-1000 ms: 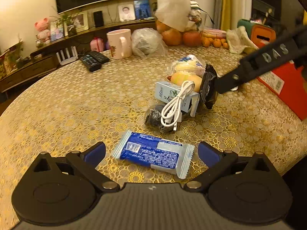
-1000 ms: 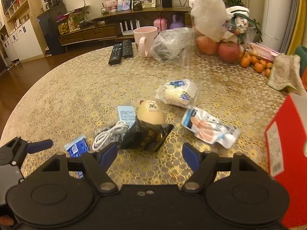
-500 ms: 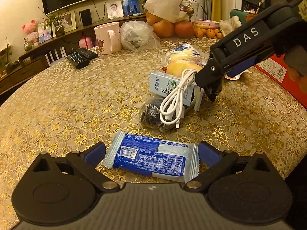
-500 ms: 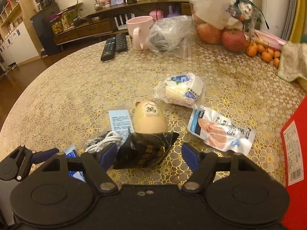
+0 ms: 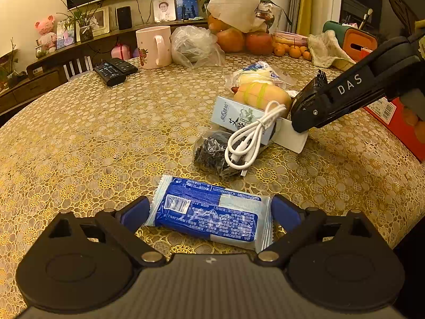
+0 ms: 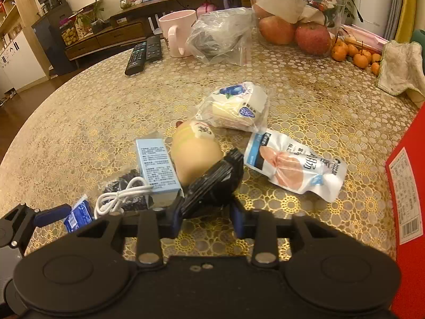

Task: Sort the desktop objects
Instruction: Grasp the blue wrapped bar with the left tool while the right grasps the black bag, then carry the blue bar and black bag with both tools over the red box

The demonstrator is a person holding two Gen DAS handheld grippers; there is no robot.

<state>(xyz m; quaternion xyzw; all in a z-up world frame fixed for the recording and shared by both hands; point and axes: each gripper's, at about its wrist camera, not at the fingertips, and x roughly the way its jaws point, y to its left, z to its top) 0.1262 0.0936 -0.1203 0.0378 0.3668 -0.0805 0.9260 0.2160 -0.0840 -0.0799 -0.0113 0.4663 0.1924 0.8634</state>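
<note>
Landmark for all entries: the light blue carton [image 6: 156, 168], lying on the bench [image 5: 79, 138] under its gold lace cloth.

- White cable [image 5: 249, 141]: coiled, draped over the near end of the carton and over a clear bag of dark bits [image 5: 209, 151] that lies against the carton's near side.
- Yellow peach-shaped toy [image 6: 195, 156]: touching the carton on its right, as the right wrist view shows it.
- Black foil packet [image 6: 212, 186]: right of the carton, leaning against the toy; its near end sits between the blue pads of the right gripper [image 6: 208, 219].
- Right gripper: jaws closing, drawn narrow, both pads against the packet's crumpled sides.
- Blue snack wrapper [image 5: 209, 212]: flat on the bench, nearer the left wrist camera than the carton, well clear of the bag.
- Left gripper [image 5: 209, 211]: jaws wide and closing slightly; the wrapper lies between the pads, whose tips stand at its two ends; whether they press on it cannot be told.
- Clear-wrapped cake with blueberry print [image 6: 236, 106]: beyond the toy, farther from the carton.
- White pouch with pink picture [image 6: 292, 164]: right of the black packet, flat.
- Red box [image 6: 409, 186]: far right of the carton, at the bench edge.
- Pink mug [image 5: 154, 46], two remotes [image 5: 115, 69], crumpled clear bag [image 5: 194, 45], apples [image 6: 310, 38] and small oranges [image 6: 356, 53]: at the far side of the bench, well apart from the carton.
</note>
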